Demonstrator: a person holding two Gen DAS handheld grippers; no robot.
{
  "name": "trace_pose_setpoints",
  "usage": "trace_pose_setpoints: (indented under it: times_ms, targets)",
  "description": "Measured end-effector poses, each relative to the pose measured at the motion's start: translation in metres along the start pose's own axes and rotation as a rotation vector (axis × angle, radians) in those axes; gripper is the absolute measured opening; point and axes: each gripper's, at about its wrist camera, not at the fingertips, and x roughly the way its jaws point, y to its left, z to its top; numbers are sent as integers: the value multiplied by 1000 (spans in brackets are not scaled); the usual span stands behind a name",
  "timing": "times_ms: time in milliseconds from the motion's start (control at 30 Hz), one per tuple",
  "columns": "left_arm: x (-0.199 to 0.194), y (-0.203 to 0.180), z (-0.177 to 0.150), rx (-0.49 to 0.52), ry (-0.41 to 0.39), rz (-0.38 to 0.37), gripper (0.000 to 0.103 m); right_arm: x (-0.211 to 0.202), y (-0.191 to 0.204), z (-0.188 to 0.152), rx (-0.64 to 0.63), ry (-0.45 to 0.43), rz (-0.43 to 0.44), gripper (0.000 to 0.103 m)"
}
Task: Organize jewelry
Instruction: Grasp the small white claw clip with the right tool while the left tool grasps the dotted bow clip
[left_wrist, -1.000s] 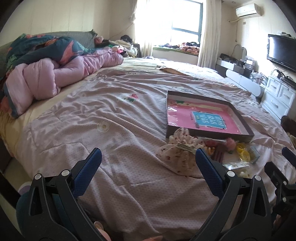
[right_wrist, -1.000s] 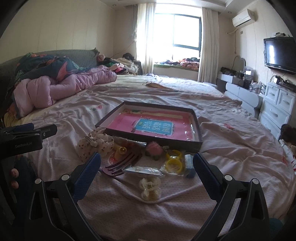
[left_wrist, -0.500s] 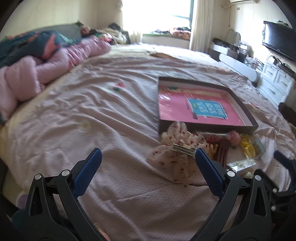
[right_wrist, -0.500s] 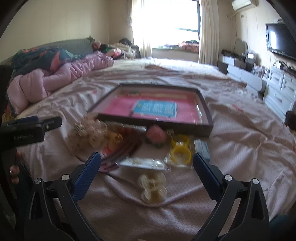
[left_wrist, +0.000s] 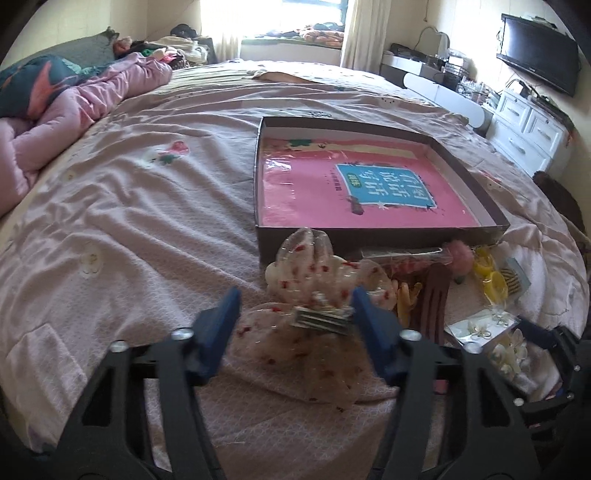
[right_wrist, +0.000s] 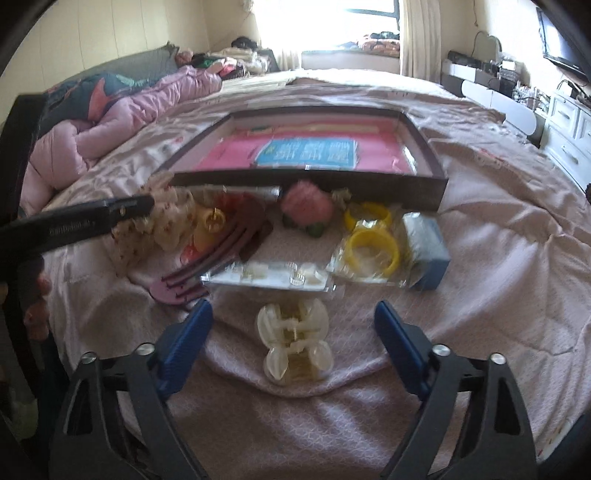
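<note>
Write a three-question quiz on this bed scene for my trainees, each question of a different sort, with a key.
1. True or false: the shallow box holds a pink book.
2. Which item lies between the right gripper fingers: A) cream claw clip B) yellow bangles C) blue packet?
3. Name the item between the left gripper fingers.

Key: 1 true; 2 A; 3 the red-dotted sheer bow clip; both grippers' jaws are closing.

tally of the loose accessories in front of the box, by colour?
Yellow bangles: 2
Cream claw clip: 1
Pink flower clip: 1
Maroon comb: 1
Dotted sheer bow: 1
Orange-yellow clip: 1
Total: 7
</note>
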Motion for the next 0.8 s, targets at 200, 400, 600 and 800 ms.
trace_pose_setpoints:
  times_ms: [200,400,600,800]
  targets:
    - [-8,-1,-1,13,-17,-37,18,1,-2,0,-11,-3,4,40]
    - [-22,16,-3,-38,-30,-58,0,-6,-5,0,-28,-10,25,37]
    - [-33,21,-4,-51,-45,-59,0,-21,-14,0,-12,-32,9,37]
    - [-35,13,-7,-31,-25,-132,5,-40,-34,1,37,-74,-20,37]
